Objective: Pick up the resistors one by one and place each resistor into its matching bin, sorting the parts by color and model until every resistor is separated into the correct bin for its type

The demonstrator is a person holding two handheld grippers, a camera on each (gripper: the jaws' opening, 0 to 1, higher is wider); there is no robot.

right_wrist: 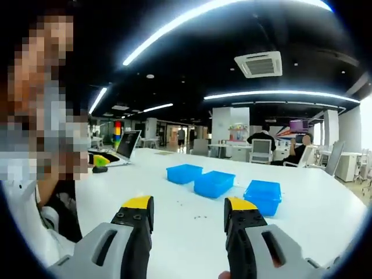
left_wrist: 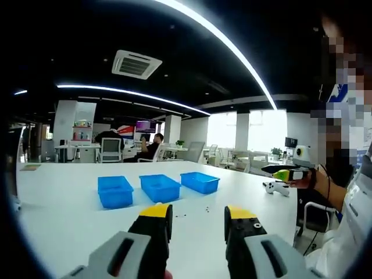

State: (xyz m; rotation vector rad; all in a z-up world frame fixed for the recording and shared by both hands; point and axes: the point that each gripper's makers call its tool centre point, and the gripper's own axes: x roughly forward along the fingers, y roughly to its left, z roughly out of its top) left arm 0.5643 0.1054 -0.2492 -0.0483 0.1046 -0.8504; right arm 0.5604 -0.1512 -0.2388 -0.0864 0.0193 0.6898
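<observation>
Both hand-held grippers point(left_wrist: 197, 224) point(right_wrist: 189, 218) gaping, empty; three blue bins point(left_wrist: 159, 188); resistors point(left_wrist: 206, 208) mere unreadable specks on table point(left_wrist: 64, 215)

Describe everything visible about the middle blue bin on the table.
The middle blue bin is a shallow, open-topped rectangular tray that looks like bright blue plastic, with a slightly thickened rim. It rests flat and upright on the white table, in a row between two matching blue bins, close to them but apart. In the right gripper view it again lies between its neighbours. What lies inside cannot be made out. Small dark specks, probably resistors, are scattered on the table in front of it. Neither gripper touches it.
</observation>
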